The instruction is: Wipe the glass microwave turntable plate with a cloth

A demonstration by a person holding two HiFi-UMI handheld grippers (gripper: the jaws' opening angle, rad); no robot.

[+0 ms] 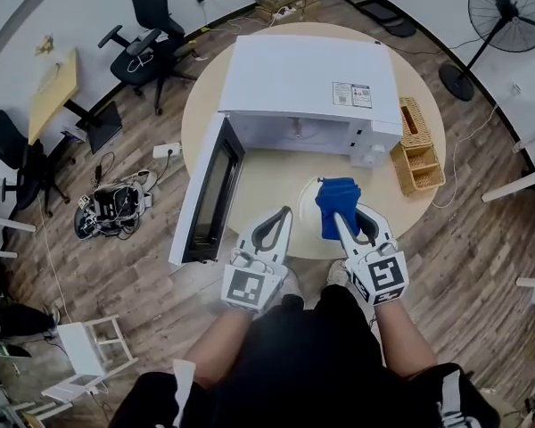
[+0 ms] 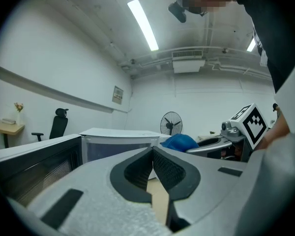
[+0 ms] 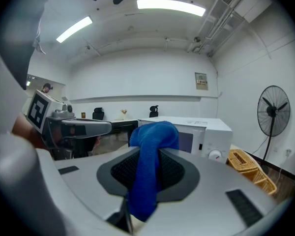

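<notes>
Blue cloth (image 3: 151, 168), soft & light, is pinched in my right tongs (image 3: 149, 151). They're closed on the middle of it, w/ a bunched fold sticking out past the tips and a tail hanging down behind. My left tongs (image 2: 152, 152) are closed tip to tip w/ nothing in them.

Glass turntable plate (image 1: 308, 201) lies flat near the front edge of the tabletop (image 1: 267, 172), on my side, just in front of the microwave (image 1: 303, 87) and right of its open door (image 1: 207, 193). Cloth and right tongs hang over it and cover most of it. Can't tell if the cloth touches the glass yet.

Looks: pale, see-through, round. Only its left rim shows clearly. Too small to tell if it's dirty or wet.

Handling, my guess: glass, so stiff, smooth, prob. heavy for its size, and breakable. It'll likely skate or spin on the wood once I rub it. Best hold is at the left rim w/ the left tongs, a light clamp or just pressing down to pin it. No hard squeeze, since the edge could chip. It's close to the front edge, so wipe toward the microwave, not toward me.
</notes>
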